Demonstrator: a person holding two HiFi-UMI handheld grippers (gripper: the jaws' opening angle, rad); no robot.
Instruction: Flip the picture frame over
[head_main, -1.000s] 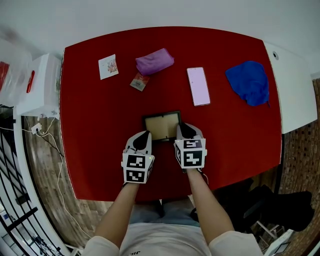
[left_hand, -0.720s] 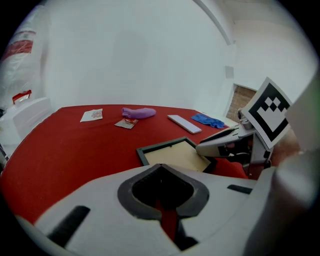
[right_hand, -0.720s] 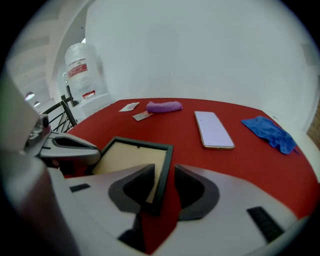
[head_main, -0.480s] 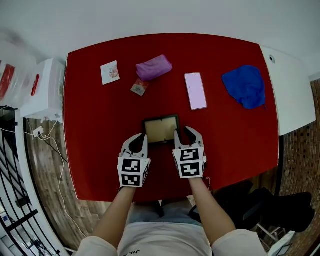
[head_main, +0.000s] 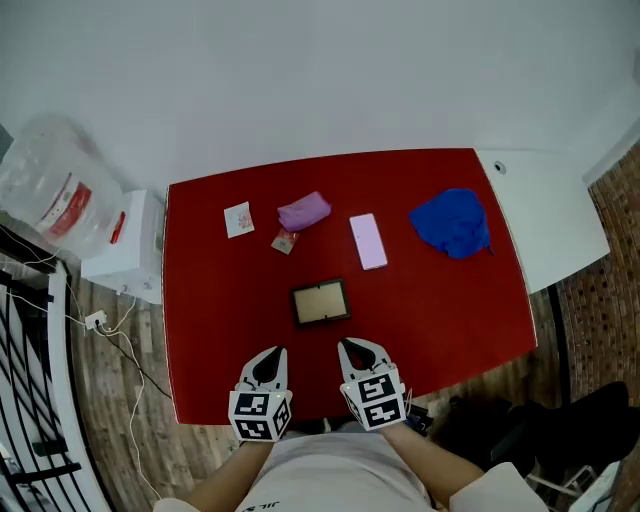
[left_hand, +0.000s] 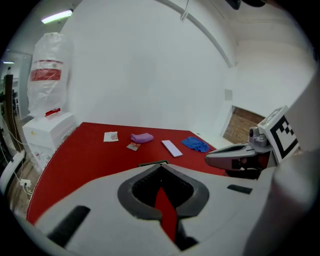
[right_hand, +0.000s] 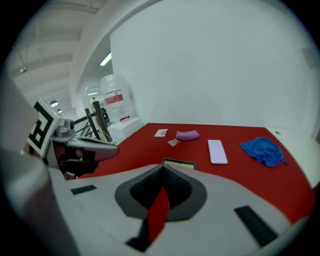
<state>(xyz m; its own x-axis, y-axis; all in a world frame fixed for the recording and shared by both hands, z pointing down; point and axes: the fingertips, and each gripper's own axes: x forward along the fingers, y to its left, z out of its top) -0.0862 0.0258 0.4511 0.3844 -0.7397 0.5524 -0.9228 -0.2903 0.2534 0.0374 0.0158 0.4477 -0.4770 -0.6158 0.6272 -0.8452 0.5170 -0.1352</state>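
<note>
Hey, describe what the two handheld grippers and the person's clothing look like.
Both the left gripper and right gripper have light grey bodies with black padded jaws, each carrying a white cube printed with black square markers. The person wears a white shirt.

Wide bare strips of the red table (head_main: 215, 320) lay left and right of the picture frame (head_main: 321, 303), phone (head_main: 367, 241), purple cloth (head_main: 303, 211) and blue cloth (head_main: 451, 222) blocked the far side

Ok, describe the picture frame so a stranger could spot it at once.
On the red table, find the pink phone in the far row. Just nearer the front edge lies the picture frame: the only dark-edged rectangle, with a tan centre.
</note>
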